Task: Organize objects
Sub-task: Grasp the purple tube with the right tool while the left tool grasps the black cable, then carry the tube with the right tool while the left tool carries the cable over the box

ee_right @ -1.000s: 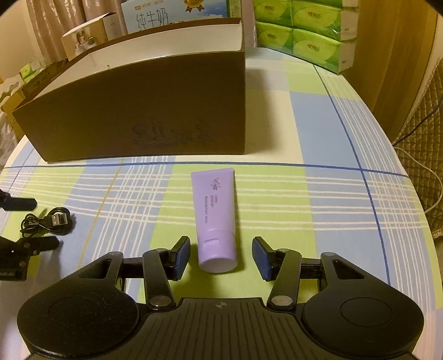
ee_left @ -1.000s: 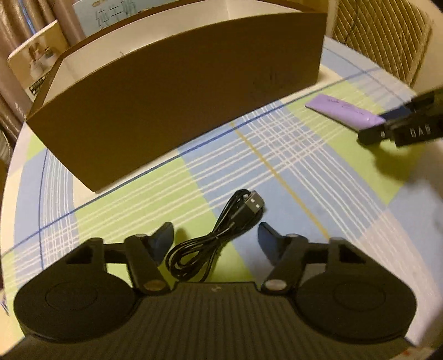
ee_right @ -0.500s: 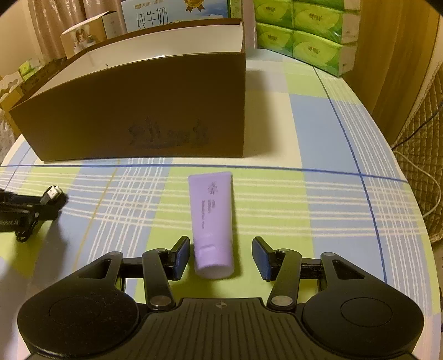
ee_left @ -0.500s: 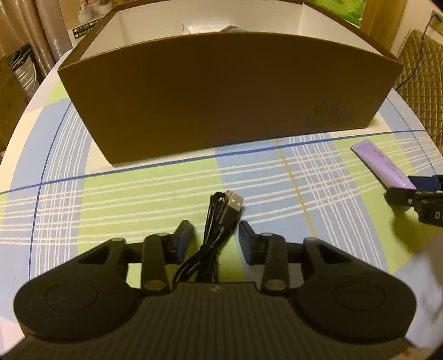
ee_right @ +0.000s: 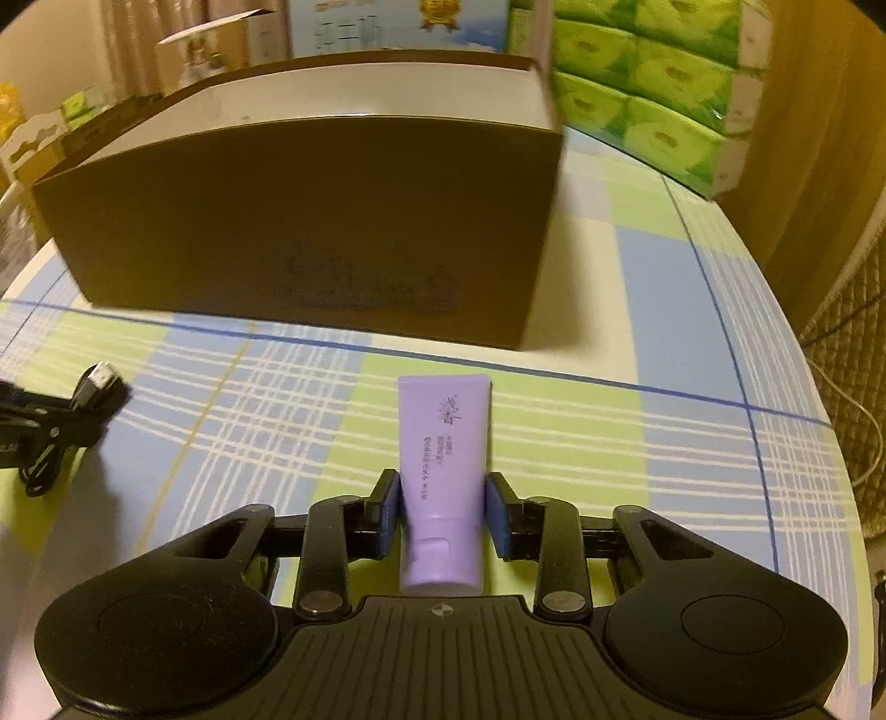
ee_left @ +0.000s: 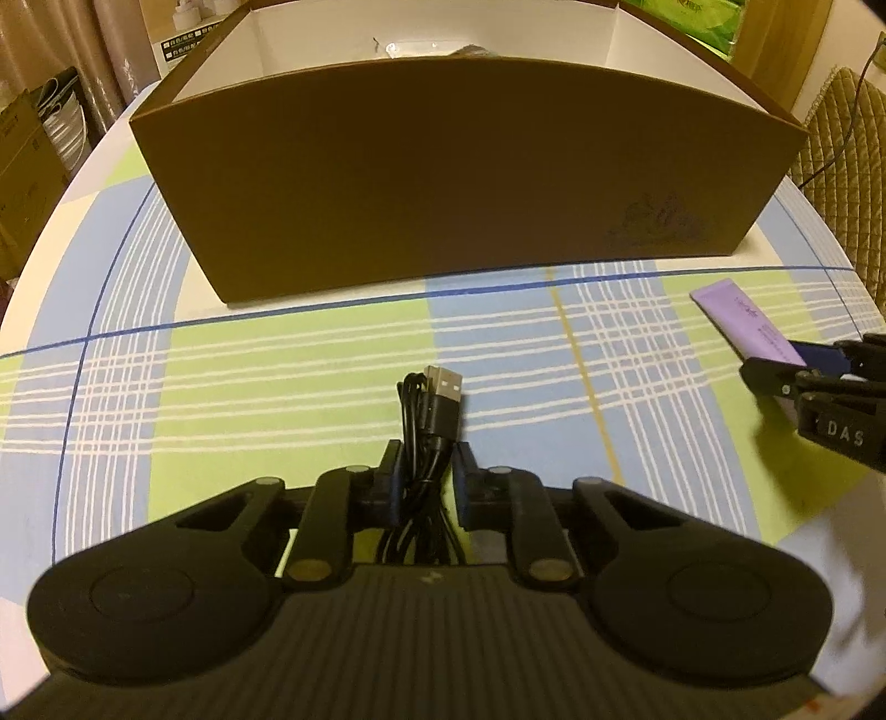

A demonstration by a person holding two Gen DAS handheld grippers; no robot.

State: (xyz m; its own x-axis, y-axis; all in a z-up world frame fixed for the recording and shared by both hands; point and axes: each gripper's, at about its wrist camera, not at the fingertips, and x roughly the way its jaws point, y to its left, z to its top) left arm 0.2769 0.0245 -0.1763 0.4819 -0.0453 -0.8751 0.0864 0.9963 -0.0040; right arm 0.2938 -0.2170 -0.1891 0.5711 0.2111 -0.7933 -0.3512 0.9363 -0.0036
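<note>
At lower centre of each view, a black USB cable (ee_left: 426,421) is being pinched by the left tongs (ee_left: 427,471) and a purple tube (ee_right: 443,476) by the right tongs (ee_right: 442,512), both low over the tabletop (ee_left: 277,376). The grasping step appears to be finishing; next, both are probably to be lifted over the wall of the cardboard box (ee_left: 443,177) filling the upper frame.

You see a round table (ee_right: 664,310) under a blue-green plaid cloth; green tissue packs (ee_right: 648,94) stacked at its far edge, curtains (ee_left: 116,50) behind, warm light.
</note>
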